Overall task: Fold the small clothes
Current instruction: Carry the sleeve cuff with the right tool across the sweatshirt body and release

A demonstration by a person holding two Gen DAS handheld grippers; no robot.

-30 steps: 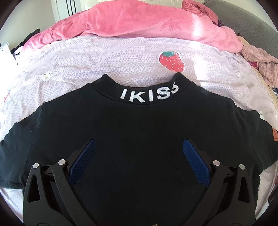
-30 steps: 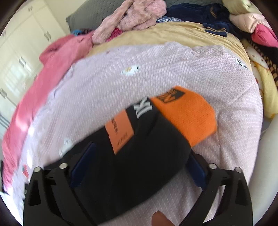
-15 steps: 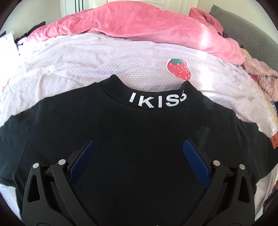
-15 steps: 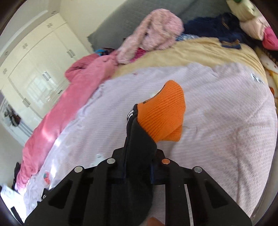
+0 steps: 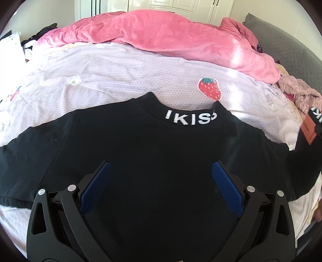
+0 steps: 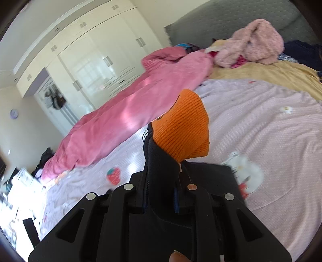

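A small black sweatshirt (image 5: 140, 145) with white "IKISS" lettering on the collar lies flat, back up, on a lilac bedspread (image 5: 120, 70). My left gripper (image 5: 160, 181) is open and hovers over the middle of its back, blue pads spread wide. My right gripper (image 6: 161, 189) is shut on the sweatshirt's right sleeve (image 6: 159, 161), just behind its orange ribbed cuff (image 6: 183, 129), and holds it lifted above the bed. The raised sleeve with its orange label shows at the right edge of the left wrist view (image 5: 308, 137).
A pink blanket (image 5: 161, 36) lies bunched along the far side of the bed. A fluffy pink garment (image 6: 253, 42) and dark clothes sit near the grey headboard (image 6: 221, 18). A yellow sheet (image 6: 271, 72) lies beyond the bedspread. White wardrobes (image 6: 90, 58) stand behind.
My right gripper closed on the sleeve behind the orange cuff and lifted it off the bed, swinging toward the shirt. My left gripper stayed open, drifting slightly over the shirt's back.
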